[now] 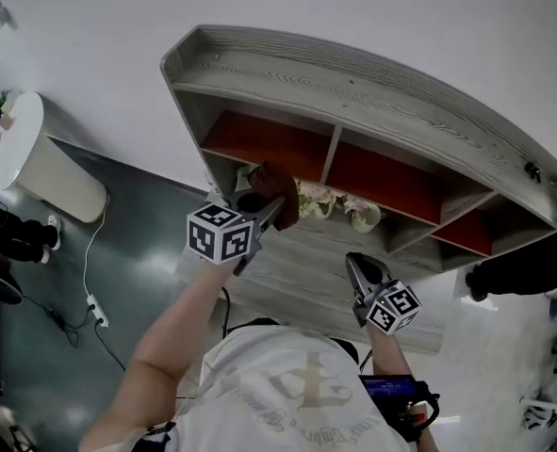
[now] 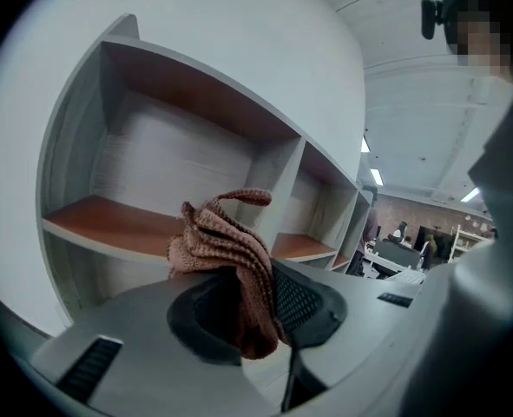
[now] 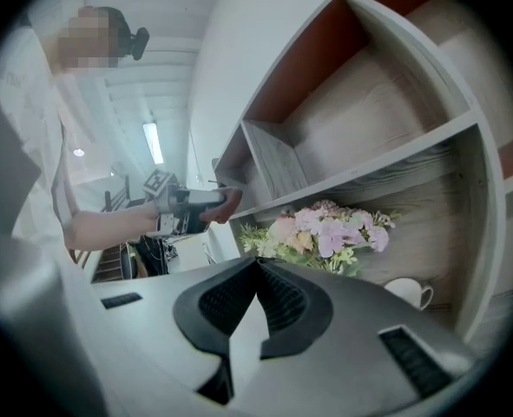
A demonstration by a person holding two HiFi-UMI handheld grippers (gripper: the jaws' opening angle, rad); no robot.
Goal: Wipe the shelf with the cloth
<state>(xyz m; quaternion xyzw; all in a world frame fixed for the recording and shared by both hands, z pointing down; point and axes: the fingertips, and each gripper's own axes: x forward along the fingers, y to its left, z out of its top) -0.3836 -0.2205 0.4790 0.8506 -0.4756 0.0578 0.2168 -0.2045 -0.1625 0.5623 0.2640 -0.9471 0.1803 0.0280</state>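
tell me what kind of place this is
Probably an open office or lab: desks with monitors in the background, strip lights overhead, and a wooden shelf holding flowers and a cup.

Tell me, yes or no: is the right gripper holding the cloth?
No, the right gripper is shut on nothing, while the cloth is clamped in the left gripper.

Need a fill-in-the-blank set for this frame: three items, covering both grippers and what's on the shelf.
1. The left gripper is shut on a brown ____.
2. The right gripper has its jaws together and holds ____.
3. On the shelf, beside the flowers, stands a white ____.
Missing words: cloth; nothing; cup.
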